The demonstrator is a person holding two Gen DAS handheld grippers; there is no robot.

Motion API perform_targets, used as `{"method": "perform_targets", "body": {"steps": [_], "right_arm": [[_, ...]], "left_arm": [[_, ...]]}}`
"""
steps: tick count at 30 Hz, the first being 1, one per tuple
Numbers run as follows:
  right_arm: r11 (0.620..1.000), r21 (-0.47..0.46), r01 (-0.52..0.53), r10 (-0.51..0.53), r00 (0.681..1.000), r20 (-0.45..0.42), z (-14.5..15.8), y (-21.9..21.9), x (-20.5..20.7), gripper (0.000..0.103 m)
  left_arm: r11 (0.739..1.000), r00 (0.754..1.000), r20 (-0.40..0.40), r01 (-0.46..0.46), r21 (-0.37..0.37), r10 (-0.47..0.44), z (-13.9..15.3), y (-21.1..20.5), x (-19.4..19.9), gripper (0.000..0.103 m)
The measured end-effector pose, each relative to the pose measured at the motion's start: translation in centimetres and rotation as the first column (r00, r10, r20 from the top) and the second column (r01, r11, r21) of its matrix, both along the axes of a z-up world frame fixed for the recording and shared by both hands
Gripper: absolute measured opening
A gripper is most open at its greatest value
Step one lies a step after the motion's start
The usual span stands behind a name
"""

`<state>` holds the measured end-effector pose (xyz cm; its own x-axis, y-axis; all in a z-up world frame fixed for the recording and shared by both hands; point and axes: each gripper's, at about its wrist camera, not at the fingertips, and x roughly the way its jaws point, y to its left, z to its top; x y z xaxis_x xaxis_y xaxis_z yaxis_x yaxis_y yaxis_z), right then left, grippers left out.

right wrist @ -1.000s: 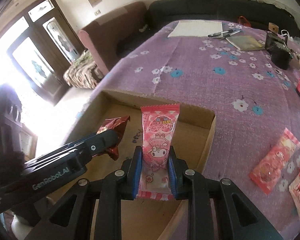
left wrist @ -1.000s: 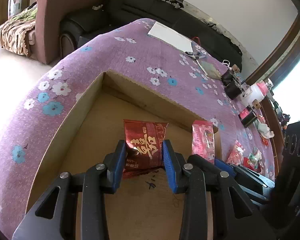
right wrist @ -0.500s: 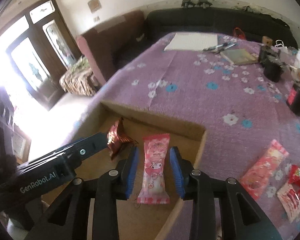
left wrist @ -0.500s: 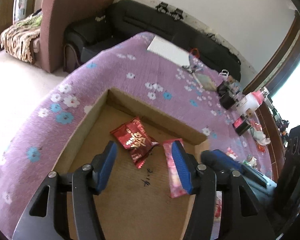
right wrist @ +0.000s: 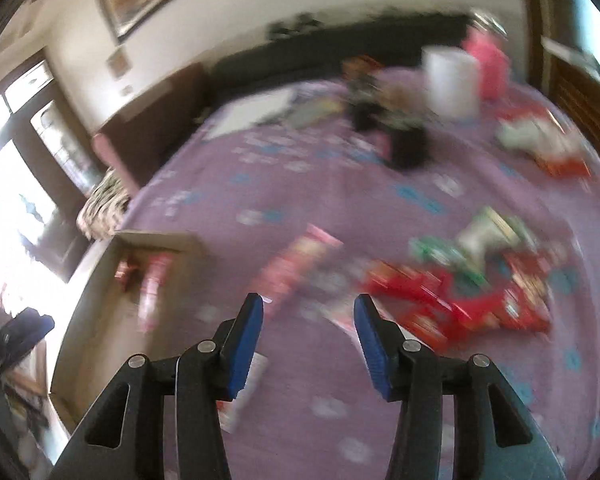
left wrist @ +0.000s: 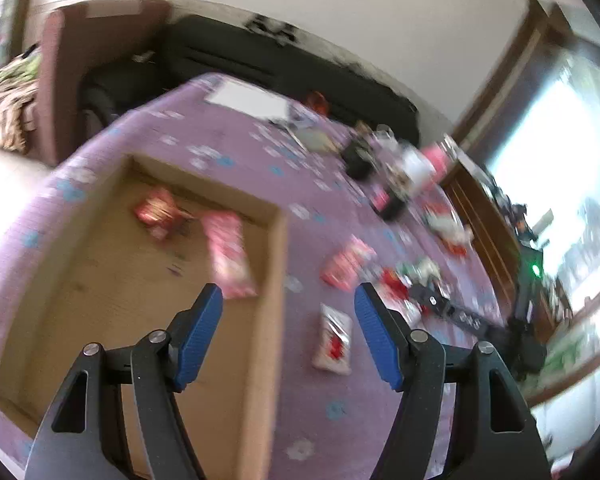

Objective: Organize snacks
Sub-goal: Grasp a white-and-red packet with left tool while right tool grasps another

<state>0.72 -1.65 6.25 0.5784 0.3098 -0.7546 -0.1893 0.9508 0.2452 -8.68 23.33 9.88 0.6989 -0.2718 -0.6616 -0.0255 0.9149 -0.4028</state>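
Left gripper [left wrist: 288,334] wide open, empty. Right gripper [right wrist: 308,342] likewise. Red packet [left wrist: 156,210] and pink packet [left wrist: 228,254] lie in box [left wrist: 270,320]

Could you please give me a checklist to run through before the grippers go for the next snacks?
1. Left gripper open and holding nothing: ok.
2. Right gripper open and holding nothing: ok.
3. Red foil packet and pink candy packet lying inside the cardboard box: ok.
4. Loose snacks left on the purple tablecloth, such as the white packet and the red packets: ok, still there.
5. Right gripper aligned with one chosen packet: cannot tell, the view is blurred.
6. Gap between the two grippers: cannot tell.
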Motion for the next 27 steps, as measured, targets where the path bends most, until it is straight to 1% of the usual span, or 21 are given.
{"method": "perform_targets", "body": {"steps": [2, 4, 7, 11, 15, 18, 19, 20, 21, 22, 23, 27], "right_arm": [[0.999, 0.018, 0.030, -0.030, 0.999, -0.035, -1.2, -2.3, -0.1, 0.050], [0.999, 0.024, 0.040, -0.039, 0.998, -0.055, -2.1, -3.6, -0.1, 0.050], [0.999, 0.024, 0.041, -0.039, 0.996, -0.074, -3.2, -4.3, 0.3, 0.050], [0.999, 0.038, 0.035, -0.032, 0.996, -0.089, -4.5, -4.4, 1.0, 0.051], [1.000, 0.006, -0.001, 0.001, 0.998, -0.058, -4.7, -3.6, 1.6, 0.056], [0.999, -0.020, -0.028, 0.027, 0.999, -0.044, -4.9, -2.8, 1.7, 0.056], [0.999, -0.025, -0.041, 0.040, 0.998, -0.045, -4.9, -2.6, 1.6, 0.052], [0.997, -0.034, -0.064, 0.062, 0.997, -0.047, -5.0, -2.2, 1.3, 0.050], [0.996, -0.050, -0.080, 0.077, 0.996, -0.044, -4.9, -1.8, 1.0, 0.043], [0.994, -0.057, -0.090, 0.087, 0.995, -0.049, -4.9, -1.7, 0.7, 0.039], [0.993, -0.056, -0.108, 0.105, 0.993, -0.062, -4.9, -1.5, 0.5, 0.031], [0.990, -0.086, -0.112, 0.105, 0.991, -0.079, -4.7, -1.5, -0.5, 0.027]], "left_arm": [[0.998, 0.998, -0.026, 0.056, 0.026, -0.055, -0.8, -2.4, 0.3, 0.068], [0.994, 0.993, -0.059, 0.103, 0.047, -0.100, -1.5, -4.5, 0.6, 0.068], [0.986, 0.985, -0.087, 0.153, 0.072, -0.146, -2.3, -6.8, 0.6, 0.068], [0.979, 0.981, -0.103, 0.174, 0.110, -0.162, -3.0, -8.1, 0.4, 0.068], [0.974, 0.981, -0.120, 0.169, 0.153, -0.152, -3.7, -8.5, 0.6, 0.068], [0.970, 0.980, -0.133, 0.170, 0.174, -0.148, -4.3, -8.8, 1.0, 0.068], [0.969, 0.979, -0.139, 0.170, 0.177, -0.147, -4.6, -8.9, 1.2, 0.068], [0.968, 0.978, -0.145, 0.172, 0.181, -0.147, -4.9, -9.0, 1.4, 0.068], [0.967, 0.978, -0.149, 0.174, 0.184, -0.148, -5.1, -9.1, 1.7, 0.068], [0.966, 0.977, -0.153, 0.176, 0.189, -0.149, -5.4, -9.2, 1.9, 0.068], [0.964, 0.977, -0.155, 0.178, 0.197, -0.149, -5.6, -9.4, 2.2, 0.068], [0.948, 0.974, -0.166, 0.195, 0.251, -0.157, -6.7, -10.4, 3.3, 0.068]]}}
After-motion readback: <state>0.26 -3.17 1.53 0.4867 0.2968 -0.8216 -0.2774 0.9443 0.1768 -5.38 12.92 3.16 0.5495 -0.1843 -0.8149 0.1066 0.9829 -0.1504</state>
